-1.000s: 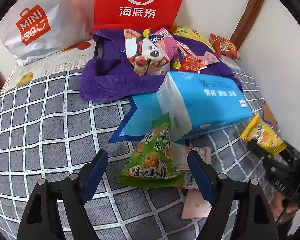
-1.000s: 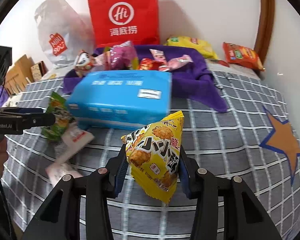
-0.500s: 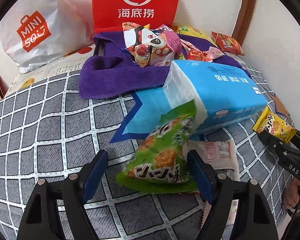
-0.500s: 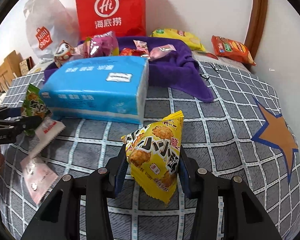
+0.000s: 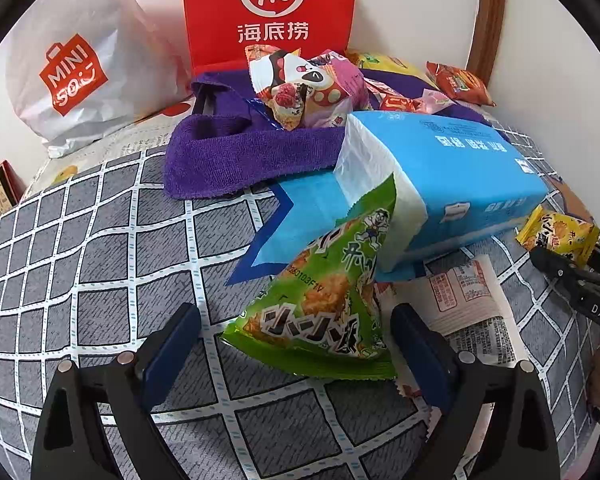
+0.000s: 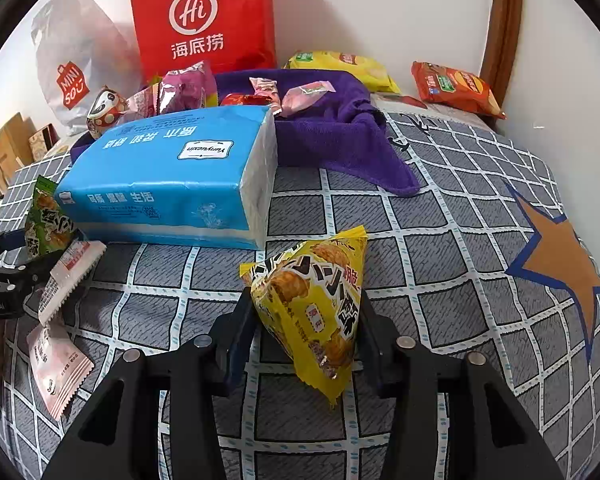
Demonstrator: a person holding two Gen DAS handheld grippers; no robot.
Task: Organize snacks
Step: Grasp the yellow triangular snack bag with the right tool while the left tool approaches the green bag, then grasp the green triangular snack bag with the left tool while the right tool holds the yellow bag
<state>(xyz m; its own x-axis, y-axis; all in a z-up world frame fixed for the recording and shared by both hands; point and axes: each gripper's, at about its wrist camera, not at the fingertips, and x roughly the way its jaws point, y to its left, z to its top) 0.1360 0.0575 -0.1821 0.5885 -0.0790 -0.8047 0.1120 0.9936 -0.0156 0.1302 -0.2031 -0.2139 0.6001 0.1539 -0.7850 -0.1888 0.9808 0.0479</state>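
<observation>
My right gripper [image 6: 306,320] squeezes the yellow snack bag [image 6: 314,300] at the bottom middle. My left gripper [image 5: 296,344] is wide apart around the green snack bag [image 5: 324,304].

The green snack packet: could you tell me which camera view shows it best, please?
The left wrist view: the green snack packet lies centred between the open left claw, its front print fully visible. The right wrist view shows only a small part at its left edge.

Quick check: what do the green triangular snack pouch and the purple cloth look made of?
Green triangular snack pouch: likely thin plastic film, glossy, with crimped seams and creases. Purple cloth: looks like terry or microfibre towel, matte, with fuzzy pile and soft folds.
</observation>
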